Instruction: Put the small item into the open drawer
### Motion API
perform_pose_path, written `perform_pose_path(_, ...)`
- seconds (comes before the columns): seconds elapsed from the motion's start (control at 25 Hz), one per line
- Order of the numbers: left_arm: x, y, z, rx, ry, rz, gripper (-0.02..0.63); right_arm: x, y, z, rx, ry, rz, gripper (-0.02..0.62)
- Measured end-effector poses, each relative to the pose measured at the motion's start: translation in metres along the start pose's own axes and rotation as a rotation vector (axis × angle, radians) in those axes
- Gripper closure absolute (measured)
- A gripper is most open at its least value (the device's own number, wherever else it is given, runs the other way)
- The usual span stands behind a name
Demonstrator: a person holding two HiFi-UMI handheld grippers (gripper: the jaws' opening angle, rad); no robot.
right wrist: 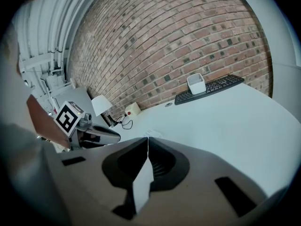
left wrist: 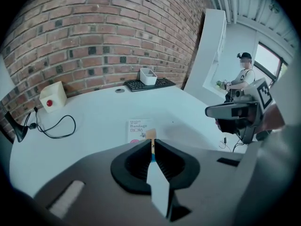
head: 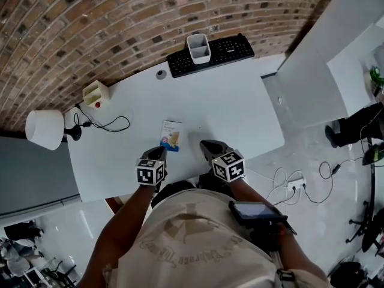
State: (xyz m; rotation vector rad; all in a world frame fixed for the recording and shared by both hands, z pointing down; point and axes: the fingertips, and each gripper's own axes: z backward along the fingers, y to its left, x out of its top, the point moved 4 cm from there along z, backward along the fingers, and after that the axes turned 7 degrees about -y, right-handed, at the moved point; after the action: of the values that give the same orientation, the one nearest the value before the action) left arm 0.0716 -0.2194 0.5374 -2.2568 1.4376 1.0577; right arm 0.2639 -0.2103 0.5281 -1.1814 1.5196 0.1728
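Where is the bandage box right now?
In the head view the bandage box lies flat on the white table, just ahead of the left gripper, which pinches a small strip, and left of the right gripper.

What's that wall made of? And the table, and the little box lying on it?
The wall looks like rough reddish-brown brick, with pale mortar lines between the blocks. The table seems to be smooth white laminate or painted board; it is even in colour, with only a soft sheen. The little box is probably thin printed cardboard, since it is flat with sharp edges and coloured print.
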Motion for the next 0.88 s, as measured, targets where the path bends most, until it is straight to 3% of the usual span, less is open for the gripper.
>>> perform_pose_path(0.12,0.003,0.004,-0.009,0.016,0.024,0.012,0.583,0.0,-0.006,0.002,-0.007,0.007,0.001,0.589)
perform_pose_path(0.64,0.004,0.006,-0.037,0.007,0.147,-0.007,0.31,-0.004,-0.021,0.013,-0.056,-0.002,-0.038,0.589)
perform_pose_path(0.88,0.007,0.01,-0.055,-0.004,0.184,-0.002,0.275,-0.007,-0.027,0.016,-0.074,-0.008,-0.055,0.589)
